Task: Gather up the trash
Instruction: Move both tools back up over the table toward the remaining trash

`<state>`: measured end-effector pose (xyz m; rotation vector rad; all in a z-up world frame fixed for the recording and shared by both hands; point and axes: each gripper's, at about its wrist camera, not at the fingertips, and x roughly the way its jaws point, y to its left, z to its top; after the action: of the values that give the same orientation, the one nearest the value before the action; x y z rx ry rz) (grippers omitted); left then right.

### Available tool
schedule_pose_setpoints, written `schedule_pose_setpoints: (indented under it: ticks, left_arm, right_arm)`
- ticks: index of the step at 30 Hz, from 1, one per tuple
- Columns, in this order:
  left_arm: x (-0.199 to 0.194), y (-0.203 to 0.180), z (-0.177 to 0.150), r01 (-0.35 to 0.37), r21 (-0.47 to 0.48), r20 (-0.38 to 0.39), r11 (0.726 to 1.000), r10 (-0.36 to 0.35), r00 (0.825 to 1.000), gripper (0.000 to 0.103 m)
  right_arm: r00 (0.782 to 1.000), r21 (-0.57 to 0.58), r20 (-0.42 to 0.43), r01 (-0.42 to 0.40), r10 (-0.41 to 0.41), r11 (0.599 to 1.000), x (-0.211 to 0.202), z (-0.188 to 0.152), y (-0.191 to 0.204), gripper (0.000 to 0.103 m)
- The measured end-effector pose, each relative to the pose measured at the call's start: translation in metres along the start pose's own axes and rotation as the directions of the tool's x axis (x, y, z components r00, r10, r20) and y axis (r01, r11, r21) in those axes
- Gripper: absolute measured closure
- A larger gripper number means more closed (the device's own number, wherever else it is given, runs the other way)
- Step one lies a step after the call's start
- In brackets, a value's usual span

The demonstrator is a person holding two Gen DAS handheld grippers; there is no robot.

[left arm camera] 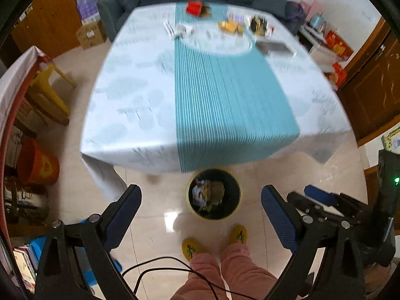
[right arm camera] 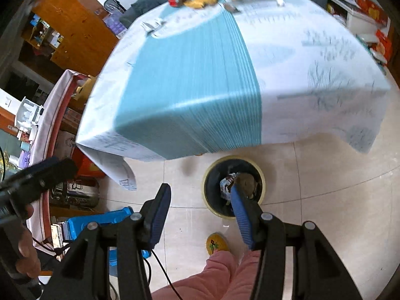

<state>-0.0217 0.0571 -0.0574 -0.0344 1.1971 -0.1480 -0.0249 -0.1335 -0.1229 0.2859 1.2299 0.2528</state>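
A yellow bin with a black liner (left arm camera: 213, 194) stands on the floor below the table's near edge, holding crumpled wrappers (left arm camera: 205, 193); it also shows in the right wrist view (right arm camera: 233, 186). Loose trash lies at the table's far end: a red packet (left arm camera: 193, 7), yellow wrappers (left arm camera: 230, 27), white scraps (left arm camera: 178, 30) and a dark packet (left arm camera: 258, 25). My left gripper (left arm camera: 200, 215) is open and empty, high above the bin. My right gripper (right arm camera: 200, 212) is open and empty, above the floor beside the bin; it also shows at the right of the left wrist view (left arm camera: 322, 198).
The table (left arm camera: 125, 95) has a white cloth with a teal striped runner (left arm camera: 225, 100). A metal tray (left arm camera: 275, 48) lies at its far right. My feet in yellow slippers (left arm camera: 215, 242) stand before the bin. A yellow stool (left arm camera: 50, 92), red bucket (left arm camera: 37, 162) and shelves are left.
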Motion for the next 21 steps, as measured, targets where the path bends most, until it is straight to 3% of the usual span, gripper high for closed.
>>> schedule_pose_setpoints:
  ticks: [7,13,16,21]
  left_arm:
    - [-0.055,0.019,0.022,0.051,-0.011,0.086,0.999,-0.05,0.995,0.008]
    - [-0.096,0.037,0.047,0.049,0.0,0.201,0.999,-0.048,0.978,0.008]
    - [-0.104,0.043,0.062,0.045,0.006,0.228,0.999,-0.045,0.973,0.008]
    - [-0.104,0.052,0.092,0.038,-0.031,0.241,0.999,-0.03,0.97,0.008]
  right_arm:
    - [0.996,-0.083,0.084,0.007,0.0,0.996,-0.049,0.018,0.045,0.053]
    - [0.98,-0.137,0.197,0.036,-0.008,0.99,-0.082,0.046,0.072,0.053]
    - [0.97,-0.149,0.244,0.044,-0.006,0.988,-0.097,0.062,0.08,0.053]
    - [0.967,-0.136,0.253,0.032,0.004,0.99,-0.103,0.092,0.083,0.053]
